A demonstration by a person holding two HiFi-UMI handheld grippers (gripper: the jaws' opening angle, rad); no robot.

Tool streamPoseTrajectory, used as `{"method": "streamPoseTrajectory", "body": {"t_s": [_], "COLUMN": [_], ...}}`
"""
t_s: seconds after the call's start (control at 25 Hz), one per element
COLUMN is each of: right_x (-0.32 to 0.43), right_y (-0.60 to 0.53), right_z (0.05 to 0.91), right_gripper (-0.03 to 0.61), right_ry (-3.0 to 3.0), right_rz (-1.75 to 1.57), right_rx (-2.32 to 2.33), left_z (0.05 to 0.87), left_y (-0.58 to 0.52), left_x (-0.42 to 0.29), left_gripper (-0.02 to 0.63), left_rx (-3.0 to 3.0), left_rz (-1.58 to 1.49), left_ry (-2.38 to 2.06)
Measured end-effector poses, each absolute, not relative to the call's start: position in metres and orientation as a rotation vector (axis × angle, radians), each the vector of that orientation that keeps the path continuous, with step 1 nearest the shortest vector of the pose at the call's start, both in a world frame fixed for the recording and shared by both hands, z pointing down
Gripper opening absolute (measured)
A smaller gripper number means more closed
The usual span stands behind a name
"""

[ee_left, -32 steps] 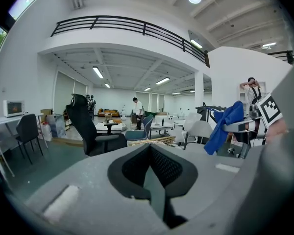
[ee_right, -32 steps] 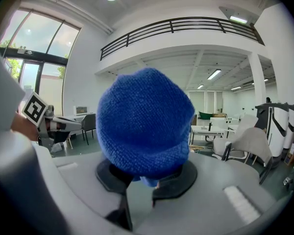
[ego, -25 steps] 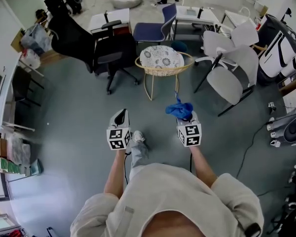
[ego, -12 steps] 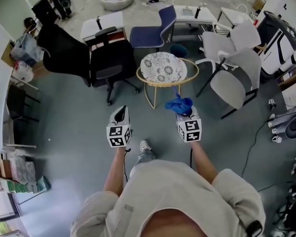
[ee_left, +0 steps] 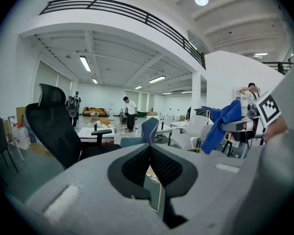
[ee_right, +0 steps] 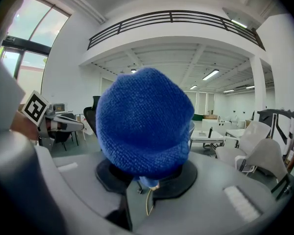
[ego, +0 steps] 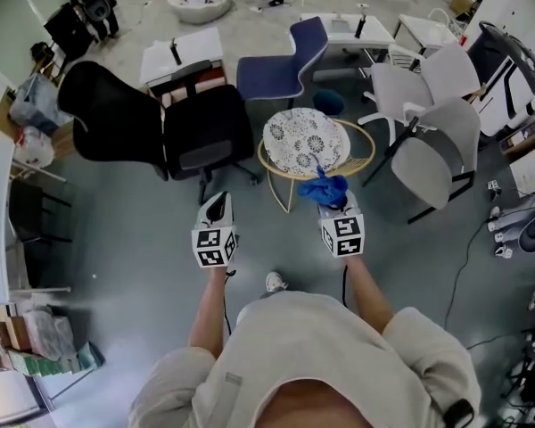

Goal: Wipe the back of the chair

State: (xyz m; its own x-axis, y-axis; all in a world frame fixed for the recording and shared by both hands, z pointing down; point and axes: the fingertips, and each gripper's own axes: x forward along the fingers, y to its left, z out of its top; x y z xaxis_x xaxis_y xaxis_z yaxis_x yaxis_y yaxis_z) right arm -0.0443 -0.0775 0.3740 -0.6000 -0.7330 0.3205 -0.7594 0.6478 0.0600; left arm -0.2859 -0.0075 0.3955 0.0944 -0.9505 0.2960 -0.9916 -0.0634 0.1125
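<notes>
The round gold-framed chair [ego: 305, 141] stands right ahead of your right claw [ego: 332, 201], which grips the blue cloth [ego: 324, 188] just beside its rim. The black office chair [ego: 205, 127] blocks the way ahead of your left claw [ego: 218, 201]. White chairs [ego: 432, 150] crowd the right. The bare floor [ego: 116, 230] lies open at your left.
</notes>
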Motion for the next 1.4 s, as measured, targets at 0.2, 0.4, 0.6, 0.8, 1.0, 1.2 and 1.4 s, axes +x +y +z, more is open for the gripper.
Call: {"method": "streamPoseTrajectory", "body": {"t_s": [0.2, 0.4, 0.6, 0.8, 1.0, 1.2, 1.4], "right_x": [-0.066, -0.077, -0.079, -0.065, -0.069, -0.069, -0.070], "right_y": [-0.100, -0.121, -0.132, -0.132, -0.144, -0.135, -0.125], "right_z": [0.385, 0.394, 0.403, 0.425, 0.444, 0.480, 0.525], "right_gripper": [0.083, 0.083, 0.083, 0.083, 0.083, 0.083, 0.083], "right_ry": [-2.529, -2.521, -2.523, -2.489, -2.489, -2.469, -2.439], "right_rz": [0.142, 0.153, 0.189, 0.254, 0.277, 0.324, 0.370], "right_rx": [1.218, 1.235, 1.238, 1.220, 1.211, 1.178, 1.155], "left_z": [0.409, 0.419, 0.430, 0.446, 0.465, 0.500, 0.535], "left_y": [-0.036, -0.059, -0.070, -0.066, -0.075, -0.071, -0.069], "left_x": [-0.305, -0.306, -0.299, -0.278, -0.261, -0.248, -0.242], "left_gripper": [0.003, 0.004, 0.004, 0.005, 0.003, 0.005, 0.005], "left_rx": [2.108, 2.131, 2.132, 2.094, 2.099, 2.074, 2.049], "left_rz": [0.214, 0.212, 0.239, 0.256, 0.264, 0.275, 0.266], "left_ry": [-1.893, -1.859, -1.827, -1.802, -1.779, -1.750, -1.747]}}
